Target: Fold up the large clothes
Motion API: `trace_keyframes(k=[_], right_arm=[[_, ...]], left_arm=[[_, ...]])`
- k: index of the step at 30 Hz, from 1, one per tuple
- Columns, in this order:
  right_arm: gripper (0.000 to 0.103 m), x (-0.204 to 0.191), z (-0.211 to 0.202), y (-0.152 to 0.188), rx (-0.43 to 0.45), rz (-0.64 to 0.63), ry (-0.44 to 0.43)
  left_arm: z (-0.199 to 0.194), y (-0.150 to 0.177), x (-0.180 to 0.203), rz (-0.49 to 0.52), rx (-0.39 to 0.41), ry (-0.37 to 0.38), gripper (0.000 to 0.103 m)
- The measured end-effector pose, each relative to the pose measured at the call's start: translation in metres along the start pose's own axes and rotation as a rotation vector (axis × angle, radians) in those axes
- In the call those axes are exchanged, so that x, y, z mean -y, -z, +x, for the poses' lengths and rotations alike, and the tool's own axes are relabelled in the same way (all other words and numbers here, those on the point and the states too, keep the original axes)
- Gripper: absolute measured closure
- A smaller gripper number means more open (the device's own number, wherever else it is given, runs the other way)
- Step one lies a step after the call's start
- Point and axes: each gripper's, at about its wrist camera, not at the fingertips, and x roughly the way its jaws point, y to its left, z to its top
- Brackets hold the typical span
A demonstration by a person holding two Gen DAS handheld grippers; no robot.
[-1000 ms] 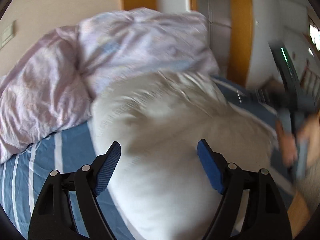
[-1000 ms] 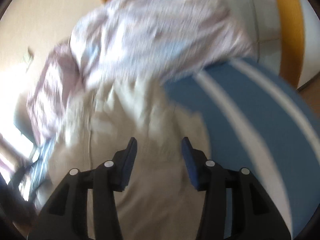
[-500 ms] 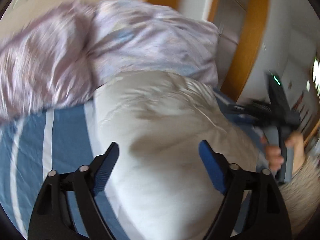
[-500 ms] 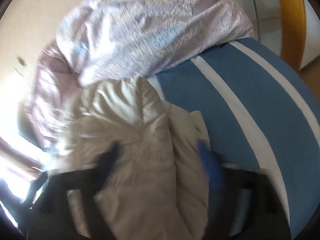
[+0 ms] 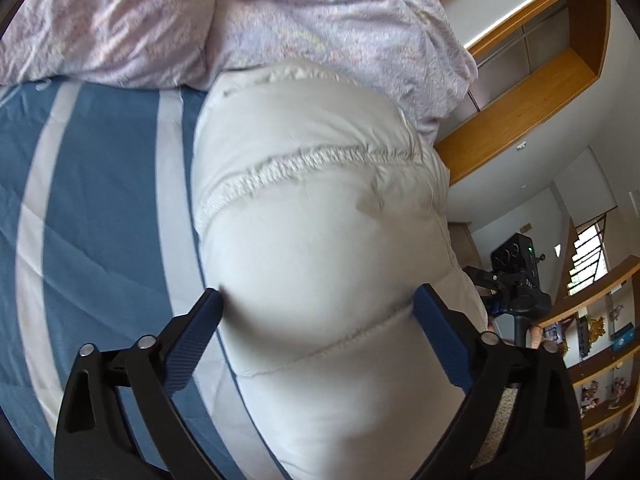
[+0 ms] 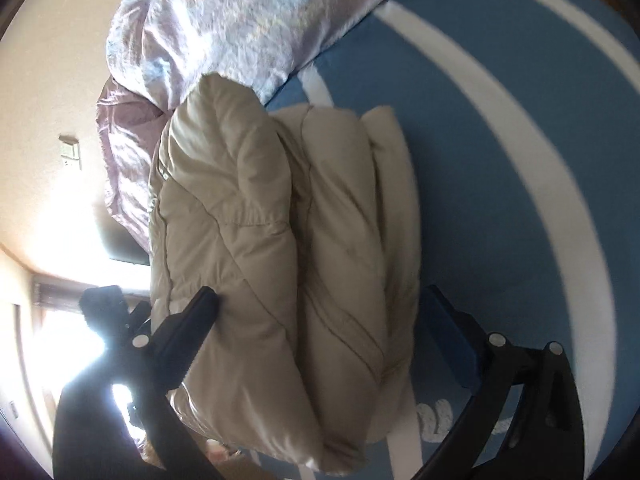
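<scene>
A: Where's the jacket?
B: The folded cream puffer jacket fills mid-frame, lying on the blue-striped bed below the lilac duvet.
A: The jaws?
B: Left gripper still widening around the jacket, gripping nothing; right gripper spread wide, straddling it.

We are looking at a bed in blue-and-white stripes. A folded beige padded jacket is lying on it, touching a crumpled pink duvet.
</scene>
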Motion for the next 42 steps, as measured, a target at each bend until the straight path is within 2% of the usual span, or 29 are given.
trace_keyframes(k=[8,11,14,16,19,24,29,34,42], right_arm=[[0.002,0.002,0.015,-0.005,-0.060,-0.005,-0.030],[0.002,0.000,0.013,-0.006,-0.050,-0.022,-0.003],[0.002,-0.011,0.003,-0.004,0.000,-0.089,0.064],[0.002,-0.012,0.005,-0.005,-0.010,-0.100,0.065],[0.002,-0.003,0.020,-0.008,-0.067,-0.041,0.015],[0.002,-0.002,0.027,-0.015,-0.092,-0.015,-0.014],[0.002,-0.011,0.039,-0.022,-0.135,-0.084,-0.020],[0.002,-0.023,0.056,-0.028,-0.151,-0.128,-0.063],[0.002,-0.042,0.074,-0.021,-0.134,-0.202,-0.215]], left_arm=[[0.007,-0.004,-0.009,-0.038,-0.015,0.038,0.001],[0.009,-0.004,-0.012,-0.042,-0.018,0.047,0.001],[0.009,-0.003,-0.014,-0.045,-0.017,0.057,0.001],[0.010,-0.002,-0.017,-0.046,-0.016,0.064,0.001],[0.013,-0.002,-0.020,-0.063,-0.015,0.082,0.001],[0.015,-0.001,-0.025,-0.080,-0.019,0.107,0.001],[0.018,-0.002,-0.030,-0.093,-0.029,0.134,0.001],[0.021,0.004,-0.037,-0.127,0.000,0.147,0.001],[0.014,0.011,-0.035,-0.137,0.043,0.149,0.002]])
